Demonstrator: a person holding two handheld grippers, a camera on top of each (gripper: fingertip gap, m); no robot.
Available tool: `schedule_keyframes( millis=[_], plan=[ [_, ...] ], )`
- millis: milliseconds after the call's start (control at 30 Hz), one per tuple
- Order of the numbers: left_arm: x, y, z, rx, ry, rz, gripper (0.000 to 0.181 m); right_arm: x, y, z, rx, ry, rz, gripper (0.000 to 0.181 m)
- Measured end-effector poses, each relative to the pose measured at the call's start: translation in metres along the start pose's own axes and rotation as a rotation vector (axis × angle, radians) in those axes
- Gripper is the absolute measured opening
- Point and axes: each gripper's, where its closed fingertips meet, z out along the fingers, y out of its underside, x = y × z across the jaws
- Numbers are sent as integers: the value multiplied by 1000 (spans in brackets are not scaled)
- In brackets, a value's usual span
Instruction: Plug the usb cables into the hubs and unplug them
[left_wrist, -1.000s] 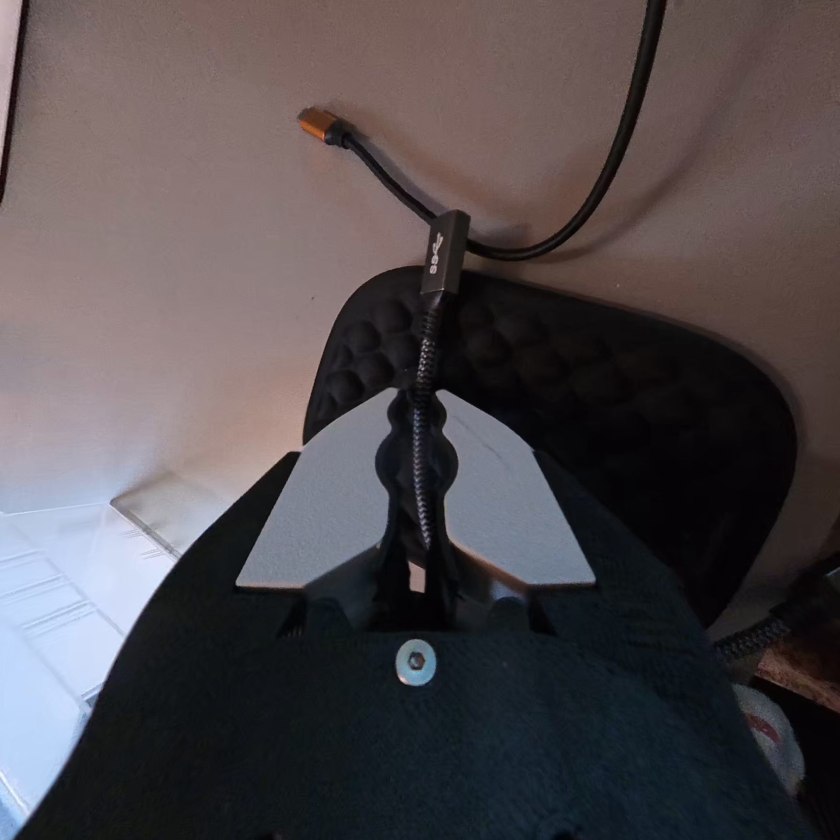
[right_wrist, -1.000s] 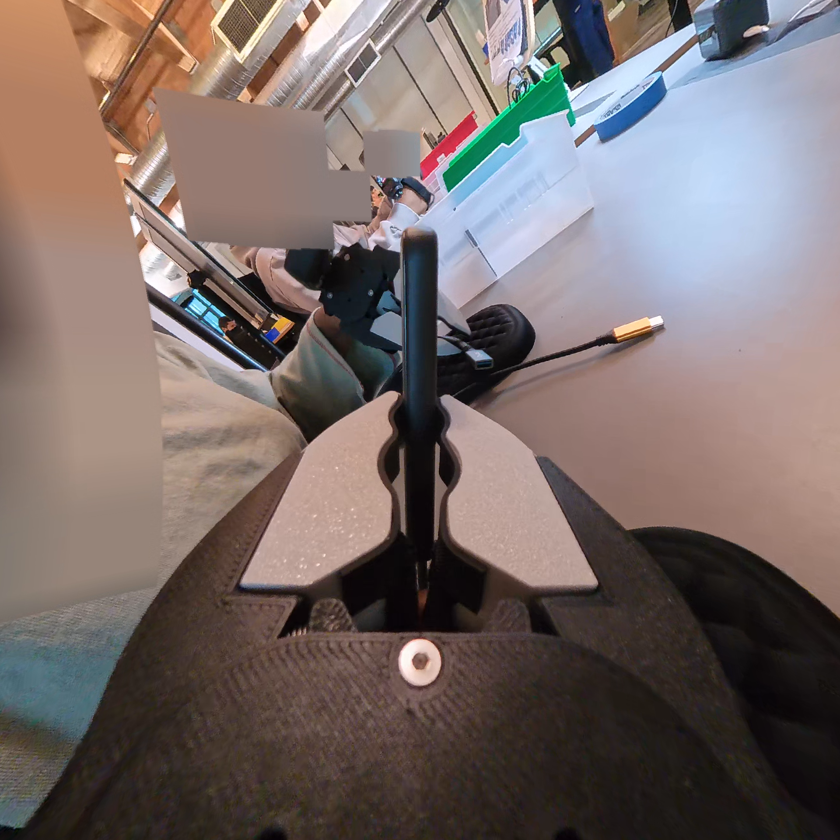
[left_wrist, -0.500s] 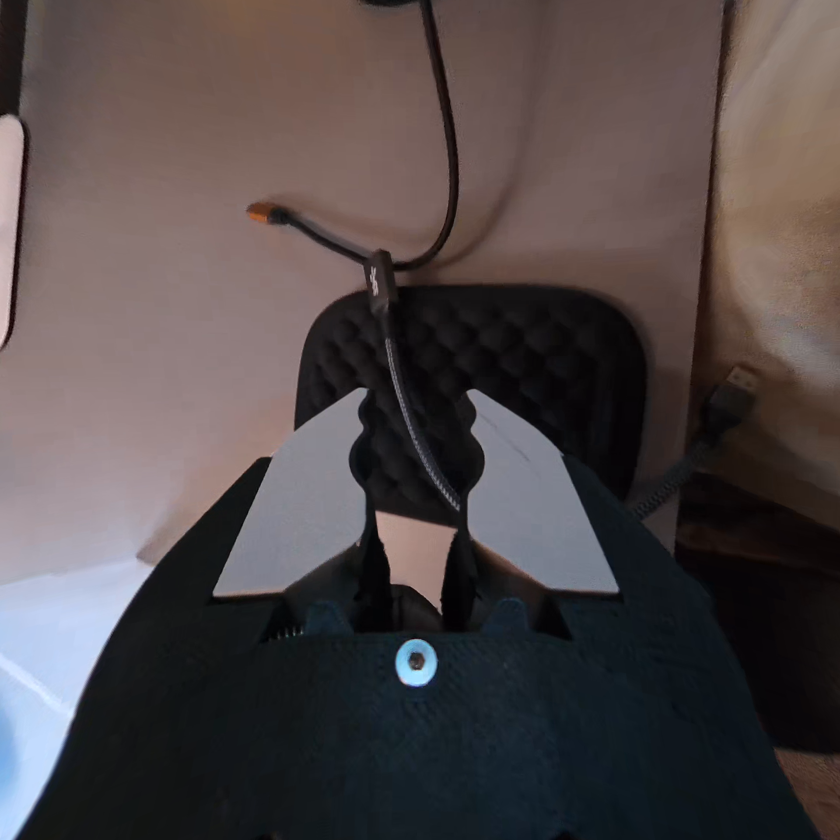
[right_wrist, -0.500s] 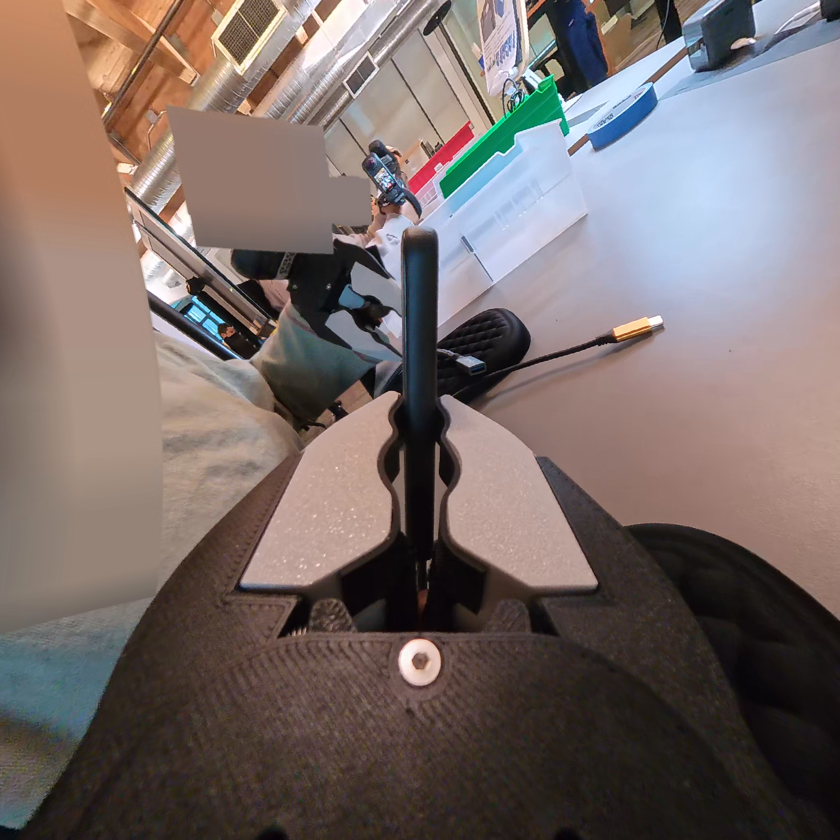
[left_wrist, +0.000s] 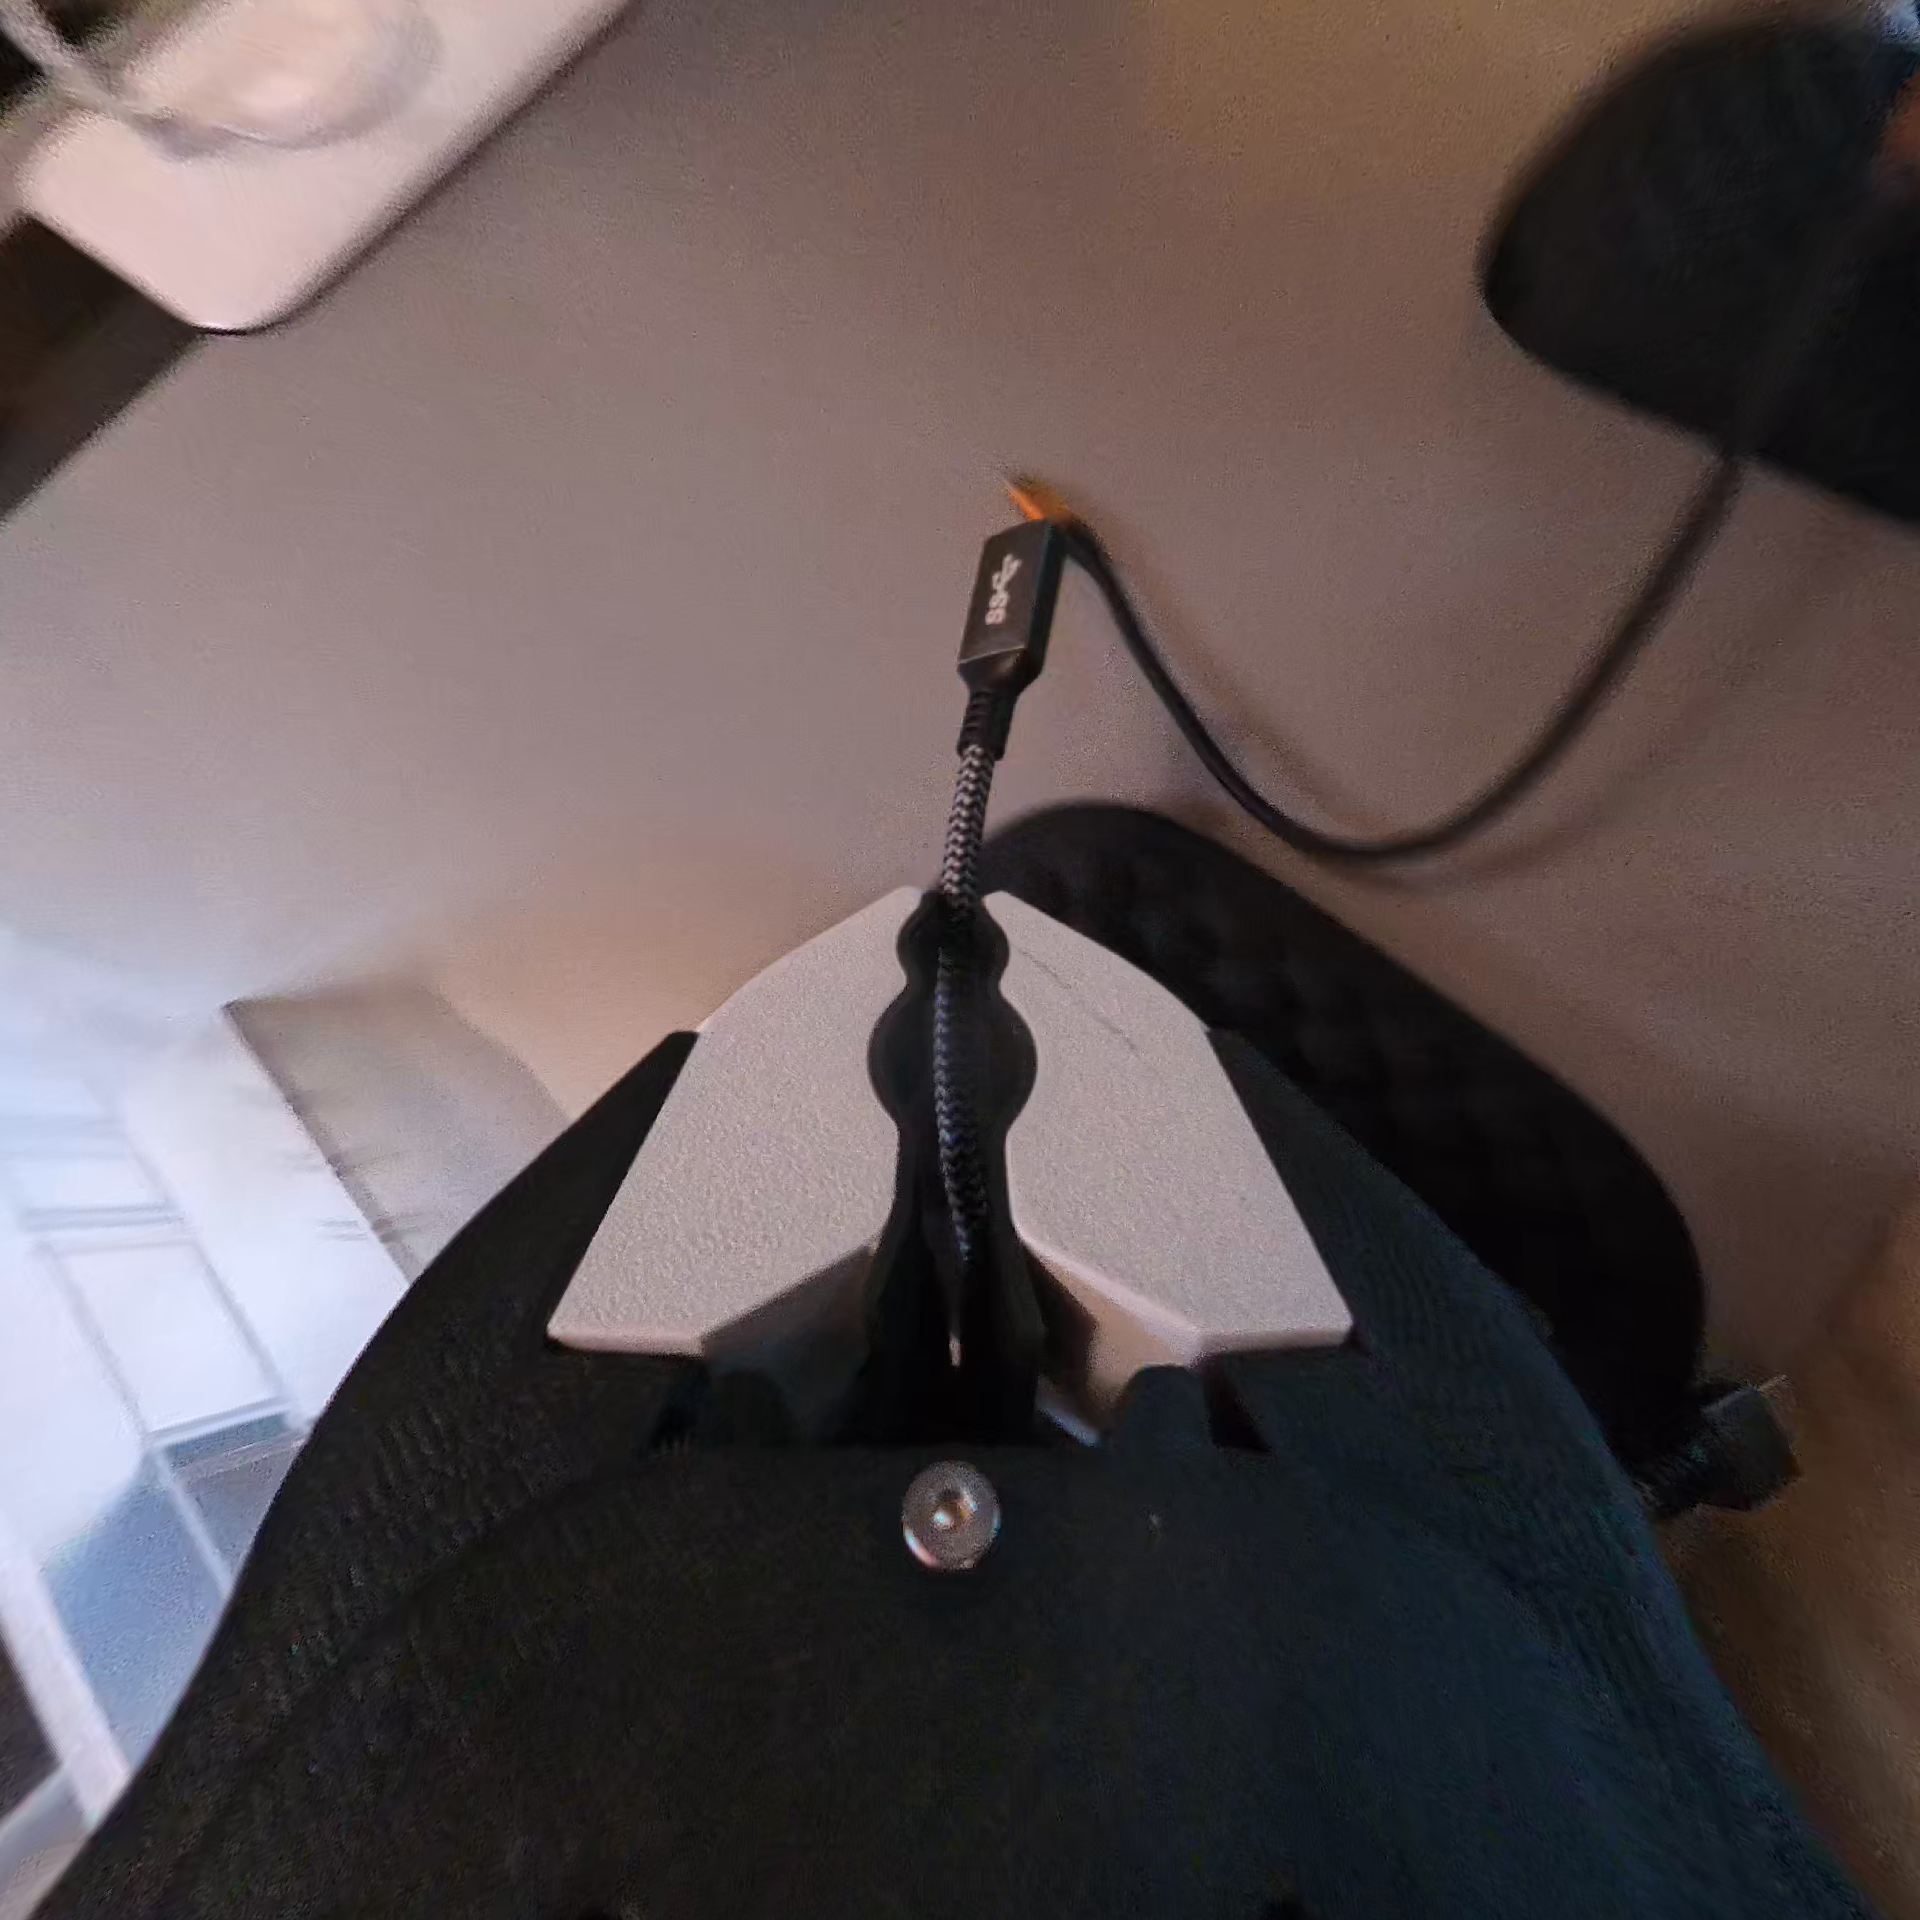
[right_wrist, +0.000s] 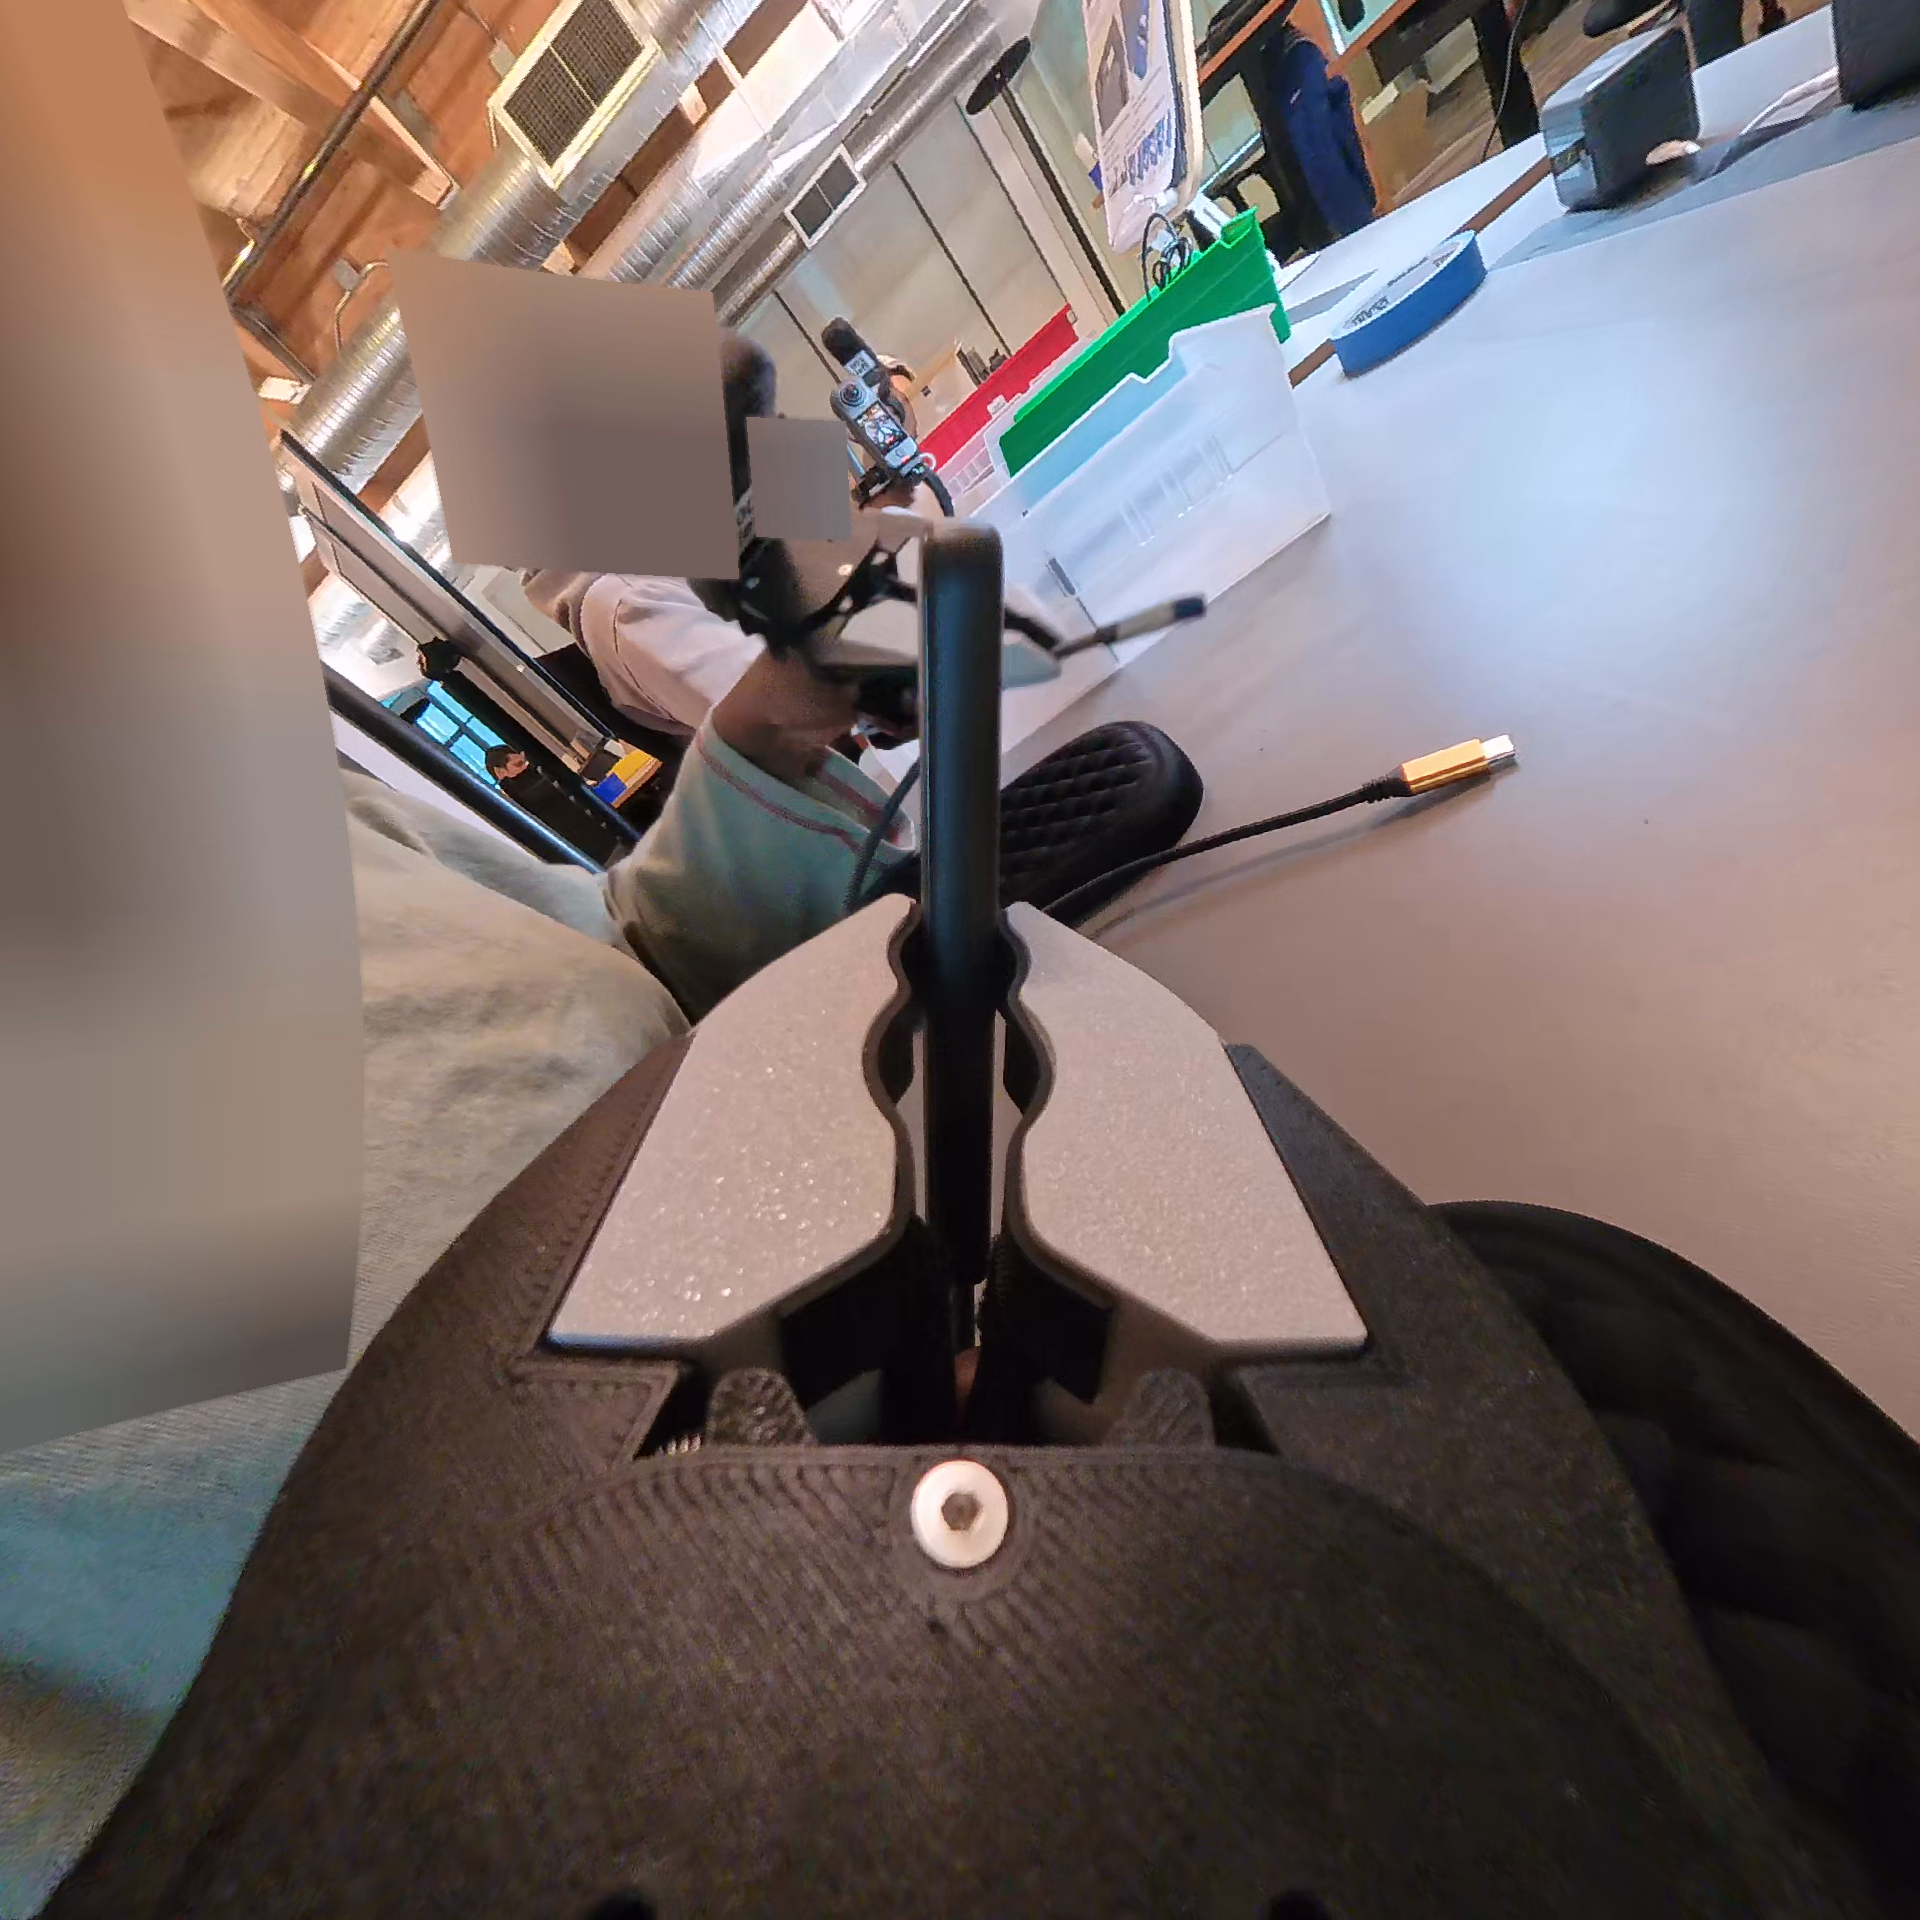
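My left gripper (left_wrist: 951, 904) is shut on a black braided USB cable (left_wrist: 961, 1049). Its grey connector (left_wrist: 1008, 592) sticks out past the fingertips, above the grey table. A gold-tipped USB plug (left_wrist: 1034, 504) lies on the table just behind it, with its thin black cable (left_wrist: 1455, 831) curving right. My right gripper (right_wrist: 961, 914) is shut on a flat black hub (right_wrist: 961, 727), held upright and edge-on. In the right wrist view the left gripper (right_wrist: 883, 644) is held in the air beyond the hub, its connector (right_wrist: 1143, 618) pointing right, and the gold plug (right_wrist: 1455, 764) lies on the table.
A black dimpled pad (right_wrist: 1091, 800) lies at the table's near edge, under the left gripper (left_wrist: 1455, 1091). A second black pad (right_wrist: 1662, 1455) lies under my right gripper. A clear bin (right_wrist: 1174, 488), a green bin (right_wrist: 1153, 312) and a blue tape roll (right_wrist: 1413, 296) stand farther back. Another USB plug (left_wrist: 1745, 1444) hangs at the table edge. The grippers' ends are close to 20 cm from one another.
My left gripper opened around the braided cable half a second ago and is shut on it again. It has risen off the pad and swung. My right gripper has held still with the hub.
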Motion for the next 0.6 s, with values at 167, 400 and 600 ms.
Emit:
schedule_keyframes(
  millis=[167, 400, 600],
  plan=[
    [-41, -3, 14, 24, -171, -142, 6, -1, 0, 0, -4, -4, -6, 12],
    [-32, 13, 9, -91, -213, 25, 52, 0, 0, -1, 1, -1, -1, 12],
    [65, -16, -7, 72, 101, 393, 44, 2, -2, -2, 7, 11, -3, 12]
  ],
)
